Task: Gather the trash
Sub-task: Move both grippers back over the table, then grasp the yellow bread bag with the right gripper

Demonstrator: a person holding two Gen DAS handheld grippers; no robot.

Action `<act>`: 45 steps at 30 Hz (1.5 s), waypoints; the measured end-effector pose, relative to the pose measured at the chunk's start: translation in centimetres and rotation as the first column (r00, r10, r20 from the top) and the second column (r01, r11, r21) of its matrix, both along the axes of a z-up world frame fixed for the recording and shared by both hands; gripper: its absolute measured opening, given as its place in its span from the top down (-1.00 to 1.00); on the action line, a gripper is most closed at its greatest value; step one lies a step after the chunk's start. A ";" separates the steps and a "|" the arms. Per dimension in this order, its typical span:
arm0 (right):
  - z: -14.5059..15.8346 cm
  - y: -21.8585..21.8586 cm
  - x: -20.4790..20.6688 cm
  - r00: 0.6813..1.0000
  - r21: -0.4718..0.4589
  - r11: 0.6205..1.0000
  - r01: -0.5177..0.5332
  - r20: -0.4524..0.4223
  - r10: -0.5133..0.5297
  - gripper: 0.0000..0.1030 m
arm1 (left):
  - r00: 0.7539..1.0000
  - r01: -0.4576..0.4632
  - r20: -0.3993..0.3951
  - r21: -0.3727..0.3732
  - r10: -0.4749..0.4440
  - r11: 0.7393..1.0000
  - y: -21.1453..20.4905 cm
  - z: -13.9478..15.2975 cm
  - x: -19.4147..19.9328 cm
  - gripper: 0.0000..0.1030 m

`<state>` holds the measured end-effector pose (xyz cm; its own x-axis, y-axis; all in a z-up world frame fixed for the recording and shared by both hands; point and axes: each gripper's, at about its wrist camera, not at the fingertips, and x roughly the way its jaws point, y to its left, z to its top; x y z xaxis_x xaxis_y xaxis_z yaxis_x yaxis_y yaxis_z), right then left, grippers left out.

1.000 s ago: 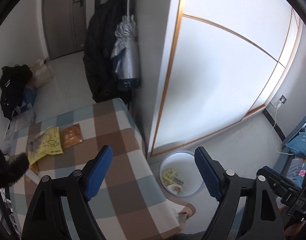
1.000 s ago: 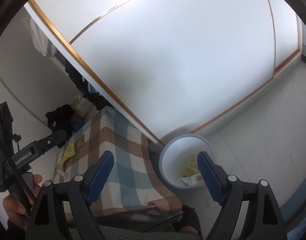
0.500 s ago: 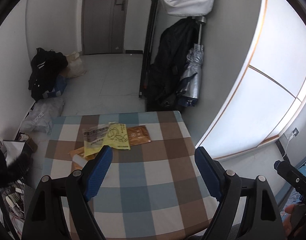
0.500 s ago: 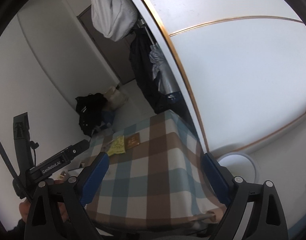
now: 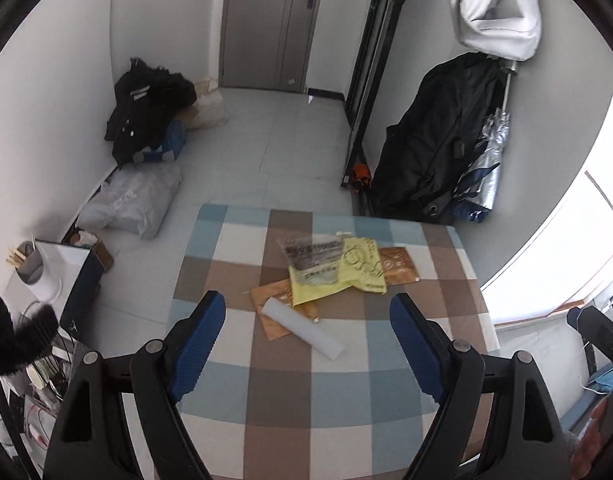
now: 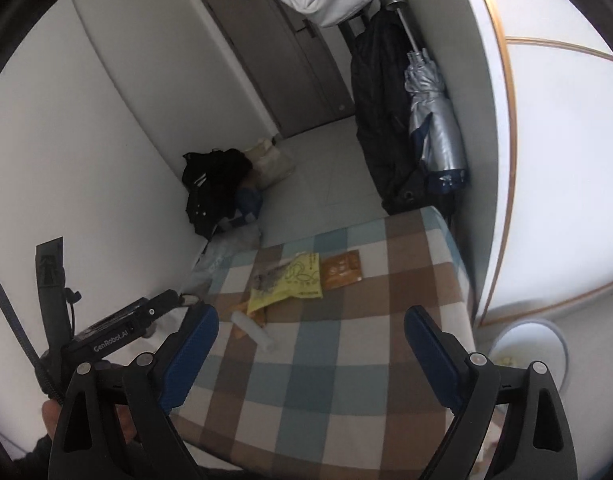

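Left gripper point(image 5: 306, 340): jaws wide apart, nothing between them, above the checked tablecloth point(image 5: 346, 392). Right gripper point(image 6: 310, 348): jaws wide, likewise empty.

Trash on the cloth, nearest first:
- white tube point(image 5: 304, 328), lying across a brown packet point(image 5: 272, 304)
- yellow wrapper point(image 5: 346, 274) under a clear printed bag point(image 5: 312, 254)
- orange sachet point(image 5: 398, 266), touching the yellow wrapper

White bin point(image 6: 530, 350): on the floor beside the table.

Beyond the table: folded silver umbrella point(image 6: 432, 132), grey door point(image 5: 268, 24).
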<state>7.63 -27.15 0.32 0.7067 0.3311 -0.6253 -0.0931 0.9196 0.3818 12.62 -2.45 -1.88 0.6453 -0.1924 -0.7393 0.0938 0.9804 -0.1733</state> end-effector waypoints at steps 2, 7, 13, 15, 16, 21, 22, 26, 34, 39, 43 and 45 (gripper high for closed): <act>-0.5 0.7 0.9 1.000 -0.009 1.000 -0.010 -0.022 0.010 -0.84 | 1.000 -0.013 -0.013 -0.013 0.013 1.000 0.7 -0.6 0.4 -0.59; -2.4 2.4 4.2 0.997 -0.043 0.999 -0.029 -0.072 0.025 -0.84 | 0.996 -0.071 -0.052 -0.052 0.068 0.996 3.3 -1.0 0.8 -0.59; -5.9 5.6 9.6 0.981 -0.103 0.989 -0.104 -0.174 0.085 -0.84 | 0.988 -0.138 -0.080 -0.120 0.128 0.983 6.1 -1.3 1.6 -0.59; -7.1 6.3 11.6 0.975 -0.096 0.989 -0.111 -0.202 0.089 -0.84 | 0.988 -0.139 -0.086 -0.131 0.129 0.982 6.5 -1.3 1.9 -0.59; -7.5 6.6 12.4 0.974 -0.095 0.989 -0.110 -0.208 0.089 -0.84 | 0.988 -0.142 -0.086 -0.131 0.131 0.981 6.6 -1.3 1.9 -0.59; -10.1 8.5 16.4 0.969 -0.111 0.987 -0.120 -0.228 0.092 -0.84 | 0.984 -0.154 -0.112 -0.159 0.137 0.975 7.7 -1.7 2.2 -0.59; -10.6 9.1 16.9 0.967 -0.123 0.983 -0.134 -0.234 0.103 -0.84 | 0.983 -0.159 -0.120 -0.167 0.140 0.973 8.0 -1.8 2.3 -0.59; -12.2 11.6 18.5 0.960 -0.184 0.965 -0.186 -0.243 0.139 -0.82 | 0.976 -0.175 -0.168 -0.212 0.140 0.962 8.6 -2.4 2.5 -0.60; -13.9 13.6 20.0 0.951 -0.262 0.937 -0.231 -0.262 0.161 -0.82 | 0.958 -0.214 -0.240 -0.244 0.155 0.946 10.3 -3.6 2.9 -0.60; -14.4 14.0 20.4 0.951 -0.320 0.918 -0.232 -0.273 0.145 -0.82 | 0.948 -0.235 -0.273 -0.240 0.167 0.942 10.9 -4.3 3.0 -0.60; -14.8 14.1 20.5 0.948 -0.338 0.910 -0.240 -0.284 0.144 -0.78 | 0.945 -0.231 -0.289 -0.250 0.155 0.940 11.0 -4.6 3.0 -0.60; -14.9 14.3 20.4 0.948 -0.370 0.897 -0.243 -0.285 0.139 -0.71 | 0.945 -0.230 -0.289 -0.247 0.155 0.941 11.0 -4.6 3.0 -0.60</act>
<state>27.99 -12.81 -14.55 0.4621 0.1328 -0.8768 -0.2333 0.9721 0.0243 15.60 8.50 -6.52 0.4813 -0.3025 -0.8227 -0.1771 0.8856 -0.4293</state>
